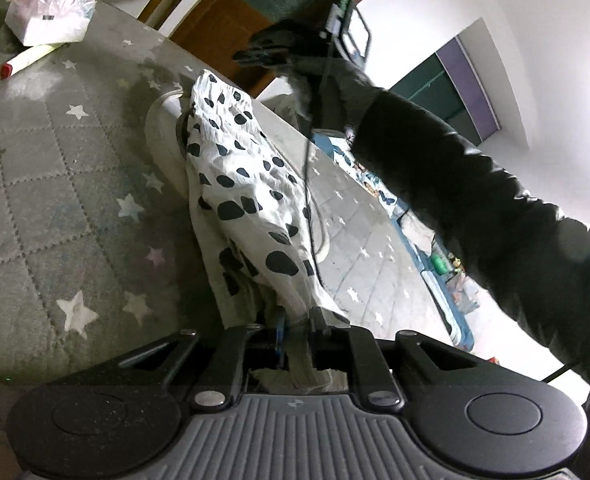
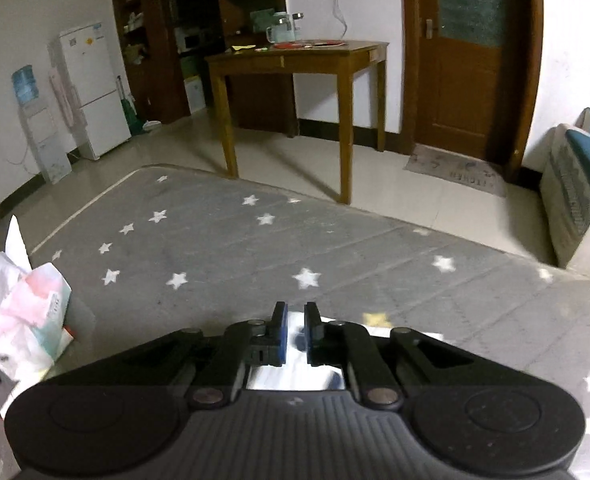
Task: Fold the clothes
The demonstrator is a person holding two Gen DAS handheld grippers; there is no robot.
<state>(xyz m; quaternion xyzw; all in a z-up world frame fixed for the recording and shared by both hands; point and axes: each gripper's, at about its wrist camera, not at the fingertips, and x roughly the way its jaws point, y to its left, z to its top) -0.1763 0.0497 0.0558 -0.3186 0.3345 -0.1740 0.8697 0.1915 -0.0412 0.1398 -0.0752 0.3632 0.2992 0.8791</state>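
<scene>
A: Left tool (image 1: pixel 295 320) status?
B: Clamping the spotted garment (image 1: pixel 239 184), which is hanging toward 12 o'clock over the star rug (image 1: pixel 55 184).
A: Right tool (image 2: pixel 295 332)?
B: Jaws nearly together; white fabric is showing between them, grasp undetermined.

Grey quilted mat (image 2: pixel 255 248) with pale star print spread over a light tiled floor (image 2: pixel 375 184); mat edge runs just short of the wooden table's legs (image 2: pixel 345 136).

On the mat, at one side: white plastic bag with pink contents (image 1: pixel 51 16), a pale tube with a red cap (image 1: pixel 27 60) lying just beside it. Same bag shows in the right wrist view at the mat's left edge.

White garment with black spots (image 1: pixel 239 184) rests partly on the mat, its near end raised off the surface. A thin dark cable (image 1: pixel 309 184) trails across it.

A small doormat (image 2: pixel 455 172) lies on the tiles before the door.
</scene>
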